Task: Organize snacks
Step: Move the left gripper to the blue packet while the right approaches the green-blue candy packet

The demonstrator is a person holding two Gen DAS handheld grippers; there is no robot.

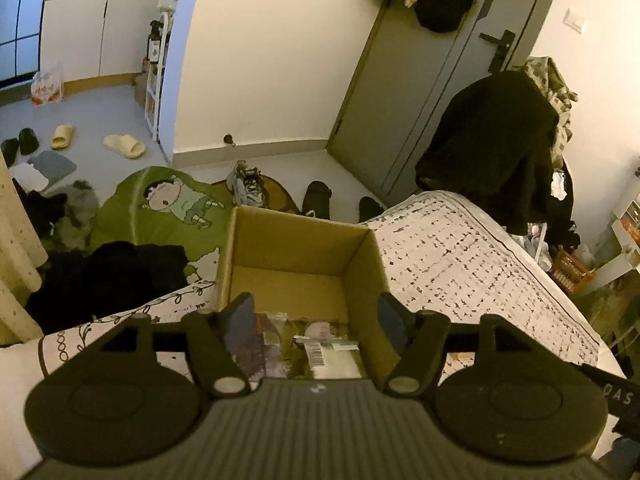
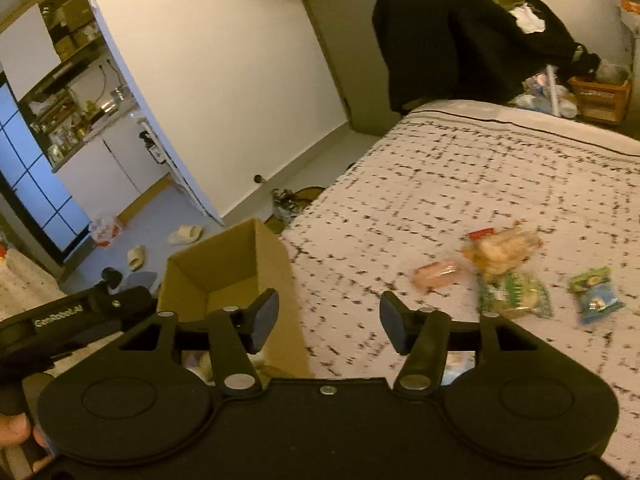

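Note:
An open cardboard box (image 1: pixel 296 240) stands on the bed. Several snack packets (image 1: pixel 320 348) lie on its floor, among them a clear one with a barcode label and a dark purple one. My left gripper (image 1: pixel 316 322) hangs over the box's near side, jaws open, nothing between them. In the right wrist view the box (image 2: pixel 224 264) is at the left. My right gripper (image 2: pixel 330 322) is open and empty above the box's right wall and the bedspread. Loose snacks lie to the right: a pink packet (image 2: pixel 434 274), an orange packet (image 2: pixel 500 250), a green packet (image 2: pixel 516 294) and a small blue-green one (image 2: pixel 596 294).
The white patterned bedspread (image 2: pixel 460 168) stretches right of the box. A dark coat (image 1: pixel 492 148) hangs at the bed's far end. Shoes, slippers (image 1: pixel 124 146) and a green cushion (image 1: pixel 160 208) litter the floor. The other handle and a hand (image 2: pixel 16 432) sit at lower left.

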